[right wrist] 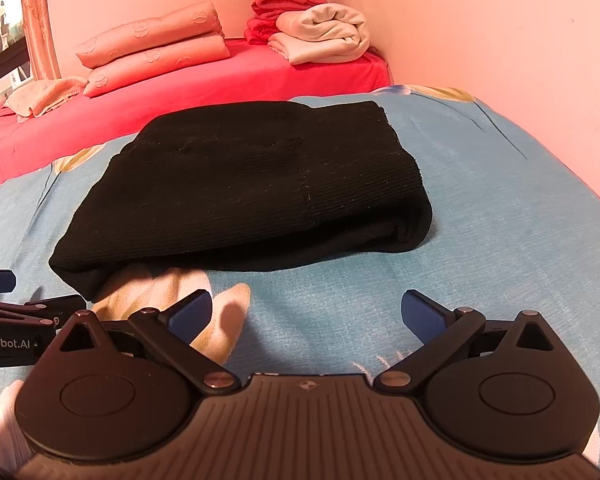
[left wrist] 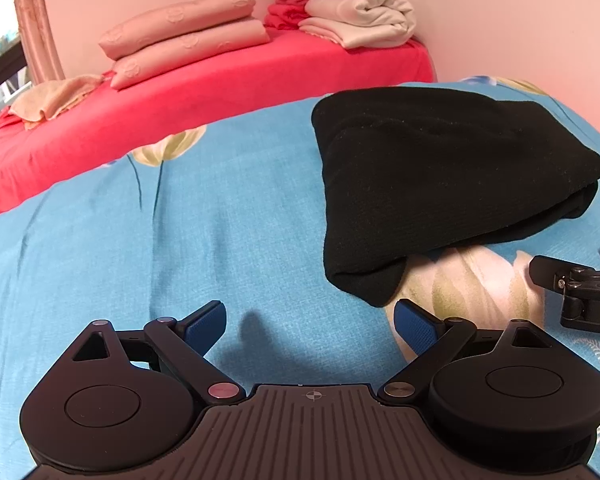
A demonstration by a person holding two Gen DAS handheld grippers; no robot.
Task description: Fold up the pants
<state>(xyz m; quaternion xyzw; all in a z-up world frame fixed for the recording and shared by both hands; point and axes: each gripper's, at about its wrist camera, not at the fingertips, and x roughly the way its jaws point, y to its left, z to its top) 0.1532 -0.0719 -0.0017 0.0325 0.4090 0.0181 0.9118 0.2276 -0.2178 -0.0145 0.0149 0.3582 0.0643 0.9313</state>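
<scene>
A: Status of garment?

B: Black ribbed knit pants (right wrist: 244,188) lie folded in a thick multi-layer bundle on the blue floral bedsheet (right wrist: 480,216), folded edge facing the cameras. One corner overhangs a pale printed flower.

A: Left unit?

B: Left gripper (left wrist: 310,322): jaws spread wide, blue pads holding nothing, tips just short of the bundle's near corner, not touching.

A: Right unit?

B: Right gripper (right wrist: 306,314): jaws likewise wide, nothing held, near the bundle's front edge, apart from it. Both units sit side by side.

A: Background?

B: Red sheet (left wrist: 220,92) w/ stacked pink pillows (left wrist: 184,36) and folded red and cream cloths (left wrist: 340,12) at the wall.
</scene>
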